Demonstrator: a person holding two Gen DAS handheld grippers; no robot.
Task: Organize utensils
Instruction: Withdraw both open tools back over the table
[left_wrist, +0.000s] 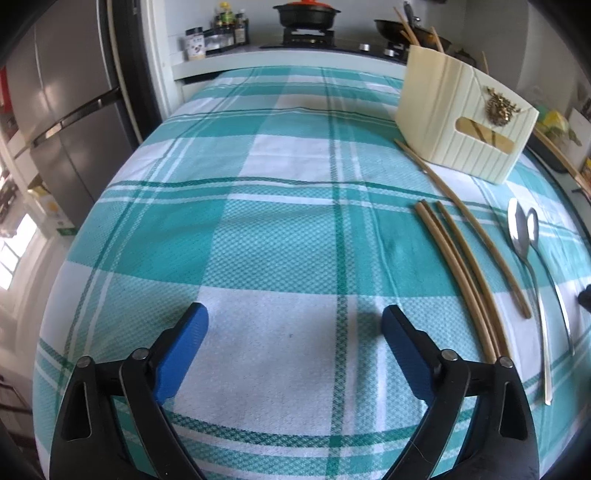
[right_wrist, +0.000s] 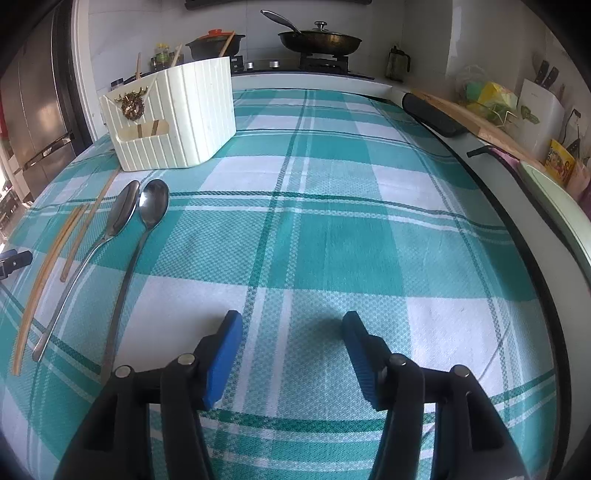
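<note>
A: Both grippers had their blue jaws apart, with nothing between them. The left gripper was spread very wide. The right gripper was only about half as wide. Each one hung over bare checked cloth.

B: Where were the things to tidy?

A: Beside the left jaws, off to the right, lay four chopsticks, and past them two spoons. From the right jaws, those spoons and chopsticks lay off to the left. The cream box stood far ahead, just past the spoon bowls.

B: Any room to move?

A: Lots of open cloth ahead of both. The table's dark edge curved past the right jaws.

B: Anything hard to see?

A: A few sticks poked out of the box, but its inside was hidden. One spoon handle went under the right gripper's black arm.
</note>
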